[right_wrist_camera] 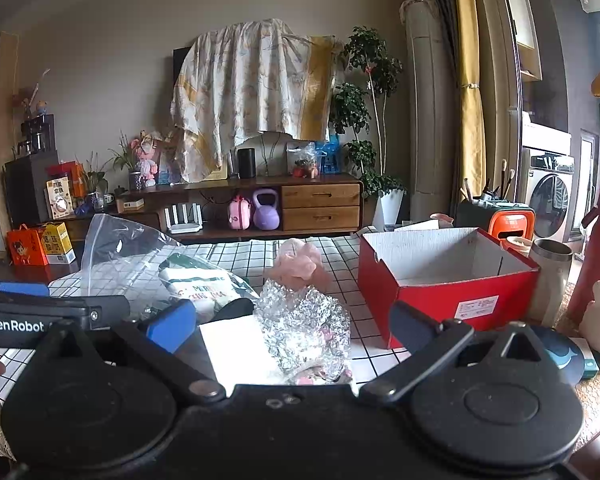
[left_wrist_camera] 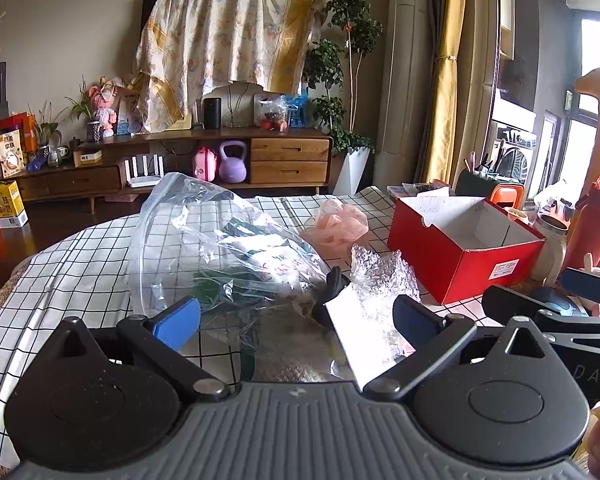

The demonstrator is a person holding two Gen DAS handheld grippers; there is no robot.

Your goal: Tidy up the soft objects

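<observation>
We hold both grippers low over the near edge of the checked table (left_wrist_camera: 84,256), the left gripper (left_wrist_camera: 296,316) and right gripper (right_wrist_camera: 292,320) each spread wide and holding nothing. The bubble wrap (right_wrist_camera: 304,320) lies just ahead, the pink puff (right_wrist_camera: 300,266) beyond it, the zip bag (left_wrist_camera: 204,248) to the left, and the red box (right_wrist_camera: 452,292) to the right. We judge the wrap may slip from a shallow pinch, or drag the white card (right_wrist_camera: 236,348) beside it along.
</observation>
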